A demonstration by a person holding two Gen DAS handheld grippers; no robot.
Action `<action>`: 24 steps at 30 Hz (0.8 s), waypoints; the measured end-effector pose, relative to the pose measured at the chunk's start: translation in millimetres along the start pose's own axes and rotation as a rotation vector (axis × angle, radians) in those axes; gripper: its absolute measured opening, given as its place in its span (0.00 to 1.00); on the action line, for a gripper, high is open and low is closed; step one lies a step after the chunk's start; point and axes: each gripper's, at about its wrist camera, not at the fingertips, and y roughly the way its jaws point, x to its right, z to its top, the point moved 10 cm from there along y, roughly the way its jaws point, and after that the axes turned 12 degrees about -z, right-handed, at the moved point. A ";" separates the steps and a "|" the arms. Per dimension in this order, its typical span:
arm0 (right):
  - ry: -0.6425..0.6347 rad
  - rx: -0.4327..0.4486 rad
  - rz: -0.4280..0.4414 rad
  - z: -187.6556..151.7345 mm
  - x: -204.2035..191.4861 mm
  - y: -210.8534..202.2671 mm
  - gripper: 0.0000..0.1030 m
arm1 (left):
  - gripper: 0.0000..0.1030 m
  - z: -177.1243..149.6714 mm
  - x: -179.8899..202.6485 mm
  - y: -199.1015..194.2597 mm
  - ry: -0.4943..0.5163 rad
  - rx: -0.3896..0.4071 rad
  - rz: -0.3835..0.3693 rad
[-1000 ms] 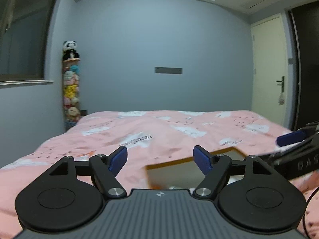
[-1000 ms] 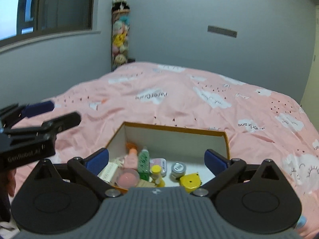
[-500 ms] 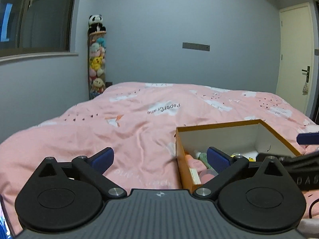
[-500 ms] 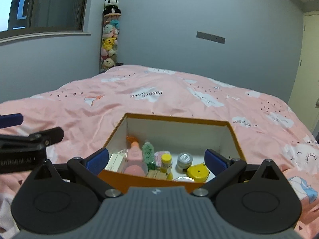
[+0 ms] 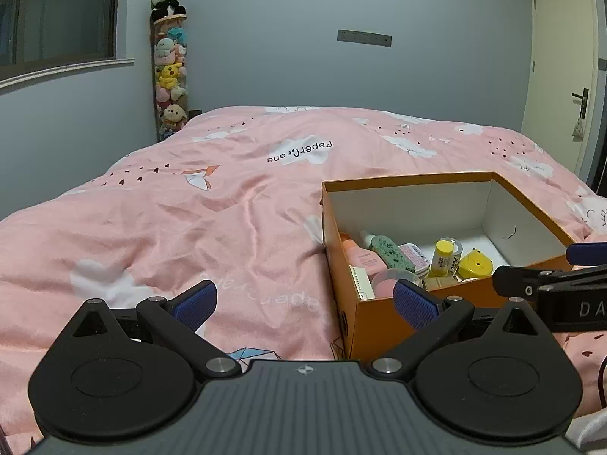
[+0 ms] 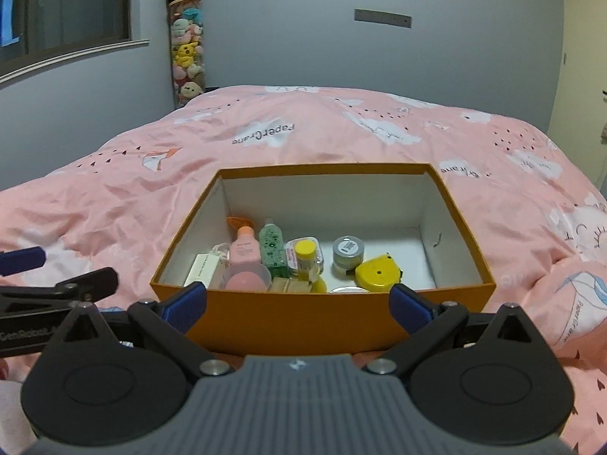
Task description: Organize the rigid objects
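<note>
The orange box (image 6: 322, 314) sits centre frame directly ahead of the right gripper (image 6: 297, 301), lower right of the left gripper (image 5: 303, 301); both jaws spread, empty.

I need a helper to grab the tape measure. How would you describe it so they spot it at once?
On the pink bed sits an open orange box. Near its front right lies the tape measure, a flat, rounded bright yellow case beside a grey-lidded jar.

Grey-blue walls (image 5: 265, 57), a dark window (image 5: 57, 19) left, a cream door (image 5: 557, 76) right, pink bedspread (image 5: 189, 208) filling the room
</note>
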 end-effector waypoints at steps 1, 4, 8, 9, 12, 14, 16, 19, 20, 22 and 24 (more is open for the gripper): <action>-0.008 0.005 0.003 -0.1 -1.4 -0.7 0.97 | 1.00 0.5 0.4 1.4 0.000 0.000 0.006; -0.020 0.010 0.010 -0.7 -4.1 1.0 0.97 | 1.00 0.4 -0.8 1.6 -0.002 -0.004 0.016; 0.004 -0.006 0.021 -3.4 -0.1 3.8 0.97 | 1.00 0.9 -0.3 1.9 -0.001 -0.006 0.021; 0.012 -0.008 0.021 -3.9 1.1 4.2 0.97 | 1.00 0.8 -0.3 1.9 -0.001 -0.006 0.022; 0.021 -0.011 0.025 -4.1 2.7 5.2 0.97 | 1.00 1.0 -2.0 2.4 -0.006 -0.009 0.029; 0.020 -0.012 0.029 -4.3 2.4 5.6 0.97 | 1.00 0.1 -3.7 2.8 -0.013 -0.012 0.032; 0.018 -0.015 0.032 -4.9 1.3 6.0 0.97 | 1.00 -0.6 -5.3 2.7 -0.018 -0.013 0.034; 0.013 -0.018 0.035 -5.6 0.1 6.4 0.97 | 1.00 -1.0 -6.3 2.6 -0.021 -0.015 0.034; 0.012 -0.019 0.036 -5.8 -0.3 6.5 0.97 | 1.00 -1.0 -6.2 2.7 -0.021 -0.015 0.035; 0.011 -0.021 0.036 -6.4 -1.0 6.2 0.97 | 1.00 -1.5 -6.4 2.1 -0.021 -0.016 0.035; 0.010 -0.024 0.037 -6.9 -1.5 6.3 0.97 | 1.00 -1.8 -6.8 2.3 -0.023 -0.017 0.036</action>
